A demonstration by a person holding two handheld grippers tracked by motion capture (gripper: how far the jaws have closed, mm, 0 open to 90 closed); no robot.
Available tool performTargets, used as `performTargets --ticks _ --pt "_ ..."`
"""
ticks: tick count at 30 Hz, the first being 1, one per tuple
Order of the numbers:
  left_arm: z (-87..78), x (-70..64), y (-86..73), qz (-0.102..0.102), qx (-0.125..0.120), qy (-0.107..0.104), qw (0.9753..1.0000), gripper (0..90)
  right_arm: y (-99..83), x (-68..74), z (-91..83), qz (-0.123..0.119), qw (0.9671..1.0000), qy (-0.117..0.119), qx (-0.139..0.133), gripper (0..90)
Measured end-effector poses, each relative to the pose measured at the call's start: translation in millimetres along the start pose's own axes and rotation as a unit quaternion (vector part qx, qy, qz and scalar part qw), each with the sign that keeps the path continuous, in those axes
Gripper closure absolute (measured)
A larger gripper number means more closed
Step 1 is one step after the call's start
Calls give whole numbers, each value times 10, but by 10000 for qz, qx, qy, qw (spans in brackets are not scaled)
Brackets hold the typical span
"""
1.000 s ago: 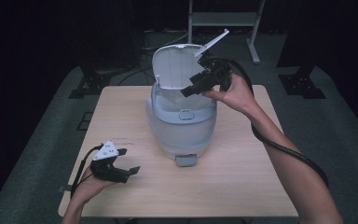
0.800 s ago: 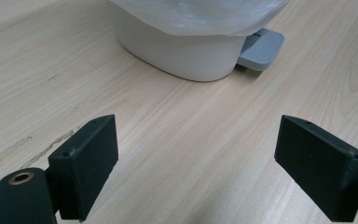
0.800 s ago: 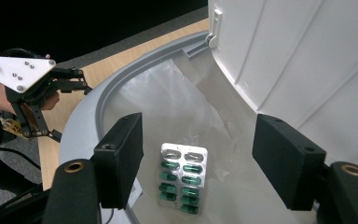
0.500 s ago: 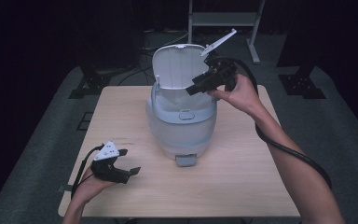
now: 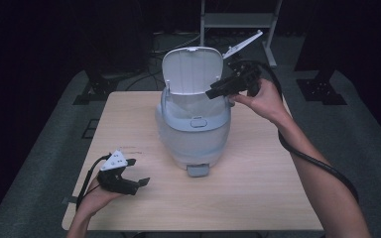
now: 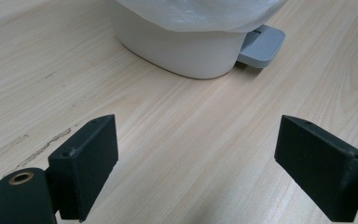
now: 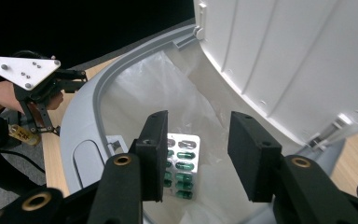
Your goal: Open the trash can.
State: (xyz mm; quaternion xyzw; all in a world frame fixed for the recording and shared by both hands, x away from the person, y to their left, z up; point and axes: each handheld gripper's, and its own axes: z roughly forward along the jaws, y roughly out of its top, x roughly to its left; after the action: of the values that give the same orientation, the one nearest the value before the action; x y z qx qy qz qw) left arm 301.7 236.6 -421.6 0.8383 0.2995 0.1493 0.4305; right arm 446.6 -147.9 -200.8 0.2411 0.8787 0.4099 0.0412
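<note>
One pill pack [image 7: 181, 165] (partly behind right claw [image 7: 198, 156])

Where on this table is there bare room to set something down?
The table is bare right of the bin, out to its right edge, and in front of the pedal. Far-left corner is free too. The near-left is taken by the left hand-held gripper.

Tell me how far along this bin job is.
Looks done: the bin's lid is up and a blister pack lies inside the liner bag. In hand: nothing; the right claw hangs open over the opening. Probably left: shutting the lid. The left claw rests open by the pedal.
</note>
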Motion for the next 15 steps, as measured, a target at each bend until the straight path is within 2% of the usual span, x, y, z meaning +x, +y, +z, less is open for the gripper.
performTargets --ticks 15 --pt "35 5 1 -9 27 -28 10000 124 -106 -130 -194 152 9998 -15 -130 693"
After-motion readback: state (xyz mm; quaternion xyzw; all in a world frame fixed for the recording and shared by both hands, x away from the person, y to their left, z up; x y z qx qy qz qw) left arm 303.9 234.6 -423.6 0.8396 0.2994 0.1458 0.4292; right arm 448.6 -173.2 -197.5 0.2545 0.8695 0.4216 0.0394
